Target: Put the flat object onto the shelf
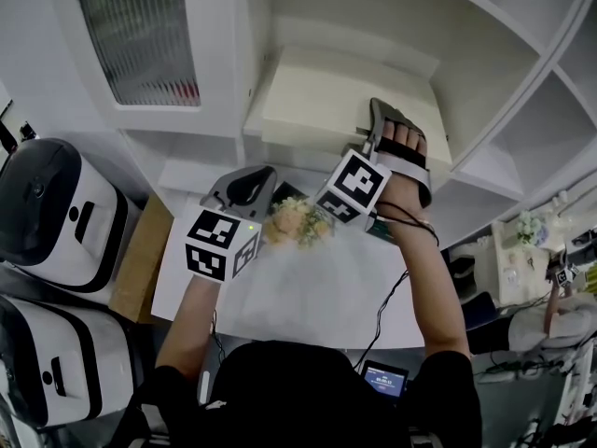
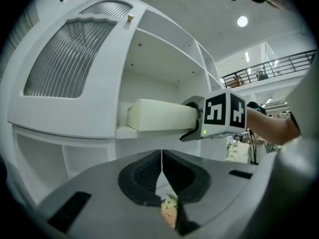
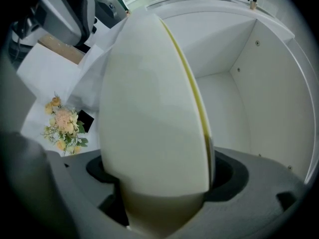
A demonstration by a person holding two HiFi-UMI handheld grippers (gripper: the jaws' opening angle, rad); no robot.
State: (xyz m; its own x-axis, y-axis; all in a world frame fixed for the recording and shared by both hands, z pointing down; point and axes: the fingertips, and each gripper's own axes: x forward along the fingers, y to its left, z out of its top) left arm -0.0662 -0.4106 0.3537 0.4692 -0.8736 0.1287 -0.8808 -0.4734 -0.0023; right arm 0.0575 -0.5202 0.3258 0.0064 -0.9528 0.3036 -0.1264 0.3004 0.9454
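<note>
Left tongs [image 1: 246,188] beside flowers [image 1: 298,222], under shelf [image 2: 144,133]

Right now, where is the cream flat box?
In the head view, the cream flat box lies upper centre on the cabinet shelf, its right end between the right tongs, above the flowers on the table.

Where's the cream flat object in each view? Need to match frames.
Head view: flat object upper centre, lying on the shelf.
Left gripper view: centre, on the shelf ledge.
Right gripper view: fills the middle, between the jaws.
Shared landmark: flower bunch.
</note>
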